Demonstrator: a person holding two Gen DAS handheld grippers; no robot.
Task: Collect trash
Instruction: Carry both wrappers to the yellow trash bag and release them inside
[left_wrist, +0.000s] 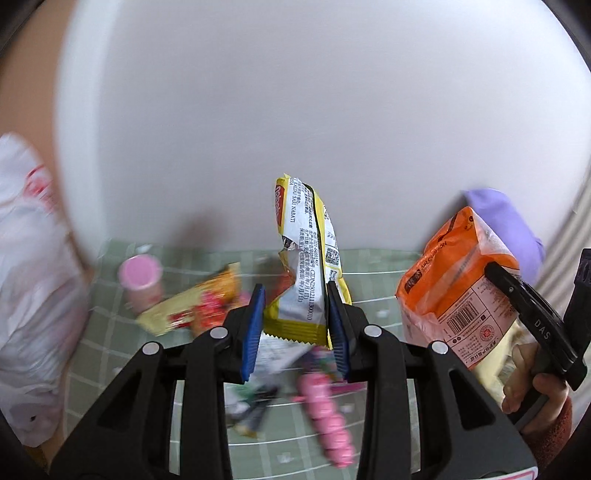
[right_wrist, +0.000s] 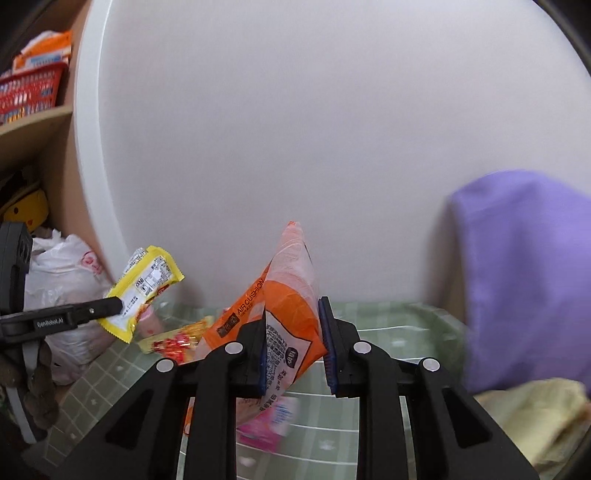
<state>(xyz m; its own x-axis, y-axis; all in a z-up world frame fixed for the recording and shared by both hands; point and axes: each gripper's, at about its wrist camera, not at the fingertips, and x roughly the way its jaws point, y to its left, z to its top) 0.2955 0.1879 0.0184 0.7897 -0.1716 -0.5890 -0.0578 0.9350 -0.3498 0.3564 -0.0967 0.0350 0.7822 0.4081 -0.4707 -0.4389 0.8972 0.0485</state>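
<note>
Right now you are holding up two hand-held grippers, each clenched on a piece of trash above the green checked tabletop (left_wrist: 373, 262). Your left hand-held gripper (left_wrist: 295, 325) is pinching a torn yellow wrapper (left_wrist: 306, 258) between its blue pads (left_wrist: 255, 328), with the wrapper standing upright against the white wall (left_wrist: 295, 110). Your right hand-held gripper (right_wrist: 293, 347) is grasping an orange packet (right_wrist: 286, 295) marked "AIR CUSHION", also raised off the surface. More wrappers (left_wrist: 195, 306) and a pink bottle (left_wrist: 140, 282) are lying on the tabletop below, blurred. A white plastic bag (right_wrist: 70, 295) is sitting at the left, and a purple cloth (right_wrist: 524, 273) is hanging at the right.
</note>
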